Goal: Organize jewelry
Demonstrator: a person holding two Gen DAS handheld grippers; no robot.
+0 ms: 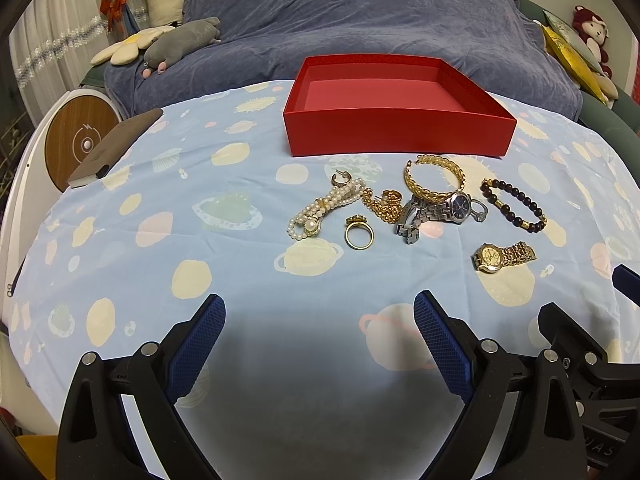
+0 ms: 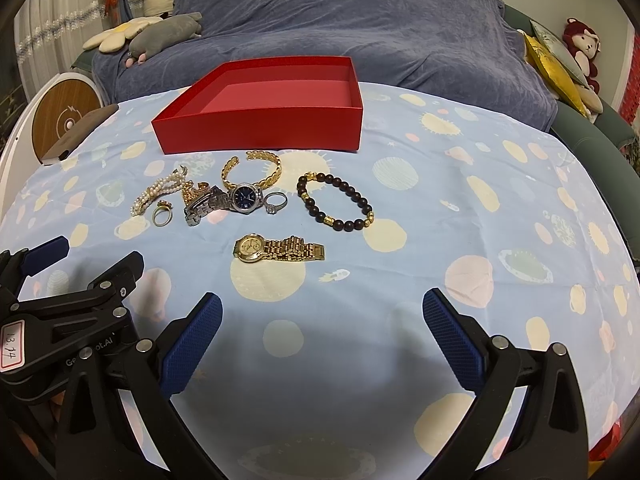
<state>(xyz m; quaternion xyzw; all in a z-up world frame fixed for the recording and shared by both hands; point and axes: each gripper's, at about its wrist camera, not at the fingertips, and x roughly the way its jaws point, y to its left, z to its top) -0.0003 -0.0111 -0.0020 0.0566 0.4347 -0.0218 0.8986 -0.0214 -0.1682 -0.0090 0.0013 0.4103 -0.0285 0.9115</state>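
Note:
An empty red box (image 1: 396, 130) (image 2: 260, 128) stands at the back of the table. In front of it lie a pearl bracelet (image 1: 324, 210) (image 2: 158, 192), a gold ring (image 1: 359, 234) (image 2: 162, 214), a gold cuff bracelet (image 1: 434, 178) (image 2: 254, 170), a silver watch with a blue dial (image 1: 440, 210) (image 2: 228, 200), a dark bead bracelet (image 1: 514, 204) (image 2: 336, 202) and a gold watch (image 1: 502, 256) (image 2: 278, 249). My left gripper (image 1: 320, 336) and my right gripper (image 2: 322, 336) are both open and empty, near the front edge, apart from the jewelry.
A light blue planet-print cloth (image 1: 200, 240) covers the table. A phone (image 1: 116, 146) lies at the far left beside a round wooden-topped device (image 1: 80, 140). A blue-covered sofa (image 1: 360, 20) with plush toys (image 1: 180, 40) stands behind.

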